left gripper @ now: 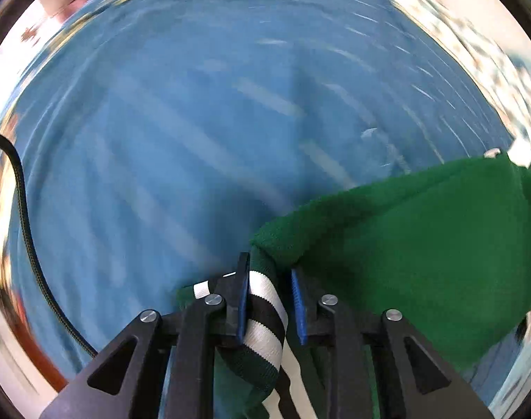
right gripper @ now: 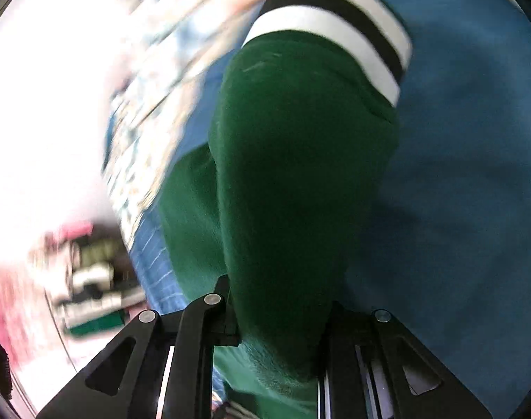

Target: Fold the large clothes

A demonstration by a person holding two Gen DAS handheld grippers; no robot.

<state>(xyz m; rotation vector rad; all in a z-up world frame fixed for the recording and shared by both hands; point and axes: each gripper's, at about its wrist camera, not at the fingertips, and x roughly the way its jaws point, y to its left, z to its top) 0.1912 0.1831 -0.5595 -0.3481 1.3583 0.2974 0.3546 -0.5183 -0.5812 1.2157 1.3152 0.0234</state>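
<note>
A large green garment [left gripper: 422, 230] with a black-and-white striped band [left gripper: 265, 317] hangs over a blue cloth surface [left gripper: 160, 139]. My left gripper [left gripper: 269, 279] is shut on the striped band, which runs between its blue pads [left gripper: 298, 303]. In the right wrist view the green garment [right gripper: 300, 192] fills the middle, with its striped band [right gripper: 338, 24] at the top. My right gripper [right gripper: 282, 300] is shut on a thick bunch of the green fabric, which hides its fingertips.
The blue cloth surface [right gripper: 467, 174] covers most of both views. A black cable [left gripper: 28, 230] curves down the left. Blurred patterned fabric [right gripper: 143, 122] and blurred objects [right gripper: 90, 296] lie to the left in the right wrist view.
</note>
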